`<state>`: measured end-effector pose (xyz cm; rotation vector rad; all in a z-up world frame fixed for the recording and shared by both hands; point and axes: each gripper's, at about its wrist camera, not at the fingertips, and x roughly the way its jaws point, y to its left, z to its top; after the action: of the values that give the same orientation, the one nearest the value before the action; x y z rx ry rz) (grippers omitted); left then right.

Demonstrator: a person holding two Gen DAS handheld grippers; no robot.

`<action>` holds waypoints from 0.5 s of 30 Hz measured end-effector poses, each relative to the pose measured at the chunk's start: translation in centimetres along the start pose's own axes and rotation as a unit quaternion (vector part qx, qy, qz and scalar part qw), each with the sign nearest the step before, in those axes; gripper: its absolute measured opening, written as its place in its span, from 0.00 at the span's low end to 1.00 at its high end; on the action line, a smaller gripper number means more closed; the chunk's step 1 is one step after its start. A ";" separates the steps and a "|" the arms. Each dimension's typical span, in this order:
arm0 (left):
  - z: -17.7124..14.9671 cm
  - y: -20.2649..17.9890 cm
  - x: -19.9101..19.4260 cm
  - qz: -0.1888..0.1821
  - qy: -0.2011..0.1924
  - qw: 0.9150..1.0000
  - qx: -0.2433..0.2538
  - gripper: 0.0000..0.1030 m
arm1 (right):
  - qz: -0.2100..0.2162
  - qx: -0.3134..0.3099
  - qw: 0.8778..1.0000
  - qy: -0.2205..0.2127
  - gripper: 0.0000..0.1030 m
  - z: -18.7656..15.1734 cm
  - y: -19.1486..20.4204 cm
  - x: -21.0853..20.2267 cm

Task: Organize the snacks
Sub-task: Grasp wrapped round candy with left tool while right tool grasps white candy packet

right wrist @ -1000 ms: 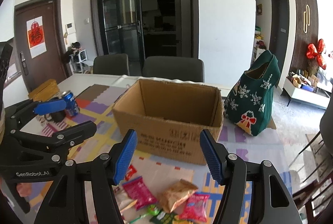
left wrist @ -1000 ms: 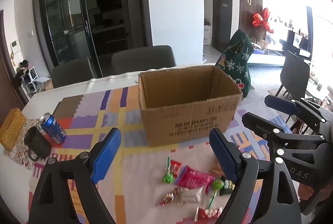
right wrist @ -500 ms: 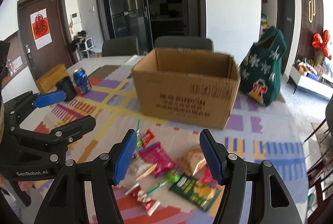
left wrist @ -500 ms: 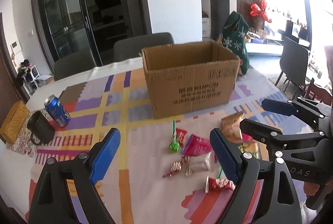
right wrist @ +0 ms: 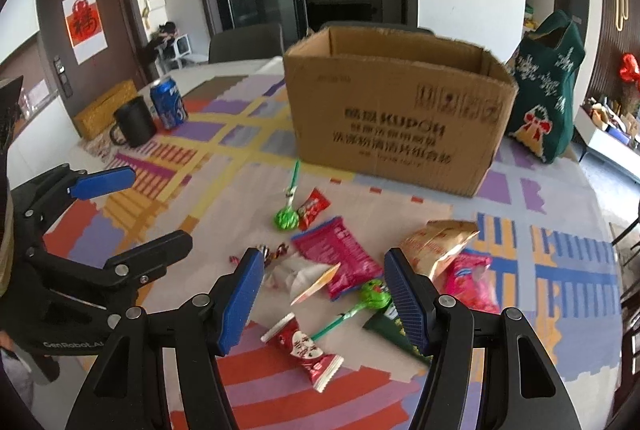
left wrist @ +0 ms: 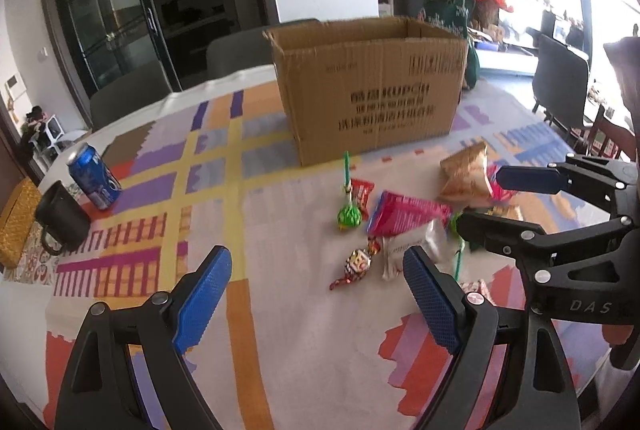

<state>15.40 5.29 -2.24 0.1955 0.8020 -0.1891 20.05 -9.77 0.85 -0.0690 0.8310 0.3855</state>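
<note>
"kupch" is printed on the box (right wrist: 394, 118) front, among chinese lines too blurred to be read. "das" is read on the right gripper (left wrist: 478, 198) body, "genrobot.a" on the left gripper (right wrist: 132, 206) body. a red "福" sign (right wrist: 82, 22) is pasted on the door.

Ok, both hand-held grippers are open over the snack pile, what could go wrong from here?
1. The packets overlap: the pink packet lies against the white wrapper, so the right hand-held gripper may pinch two at once.
2. The two hand-held grippers sit close; the left hand-held gripper could bump the right one.
3. The cardboard box walls are tall, so a low carry may hit the rim.
</note>
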 end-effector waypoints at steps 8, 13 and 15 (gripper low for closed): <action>-1.4 0.1 3.2 -0.021 0.017 1.000 0.015 0.81 | -0.001 0.006 0.999 0.035 0.61 -0.8 0.2 2.6; -2.0 0.1 5.0 -0.049 0.028 0.998 0.014 0.77 | 0.004 0.012 0.999 0.050 0.61 -1.2 0.2 3.9; -2.0 0.1 5.7 -0.051 0.033 0.998 0.012 0.73 | 0.006 0.012 0.999 0.053 0.61 -1.2 0.2 4.2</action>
<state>17.94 5.38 -7.69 0.1848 0.8767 -0.2902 21.68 -8.50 -3.05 -0.0633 0.9404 0.3851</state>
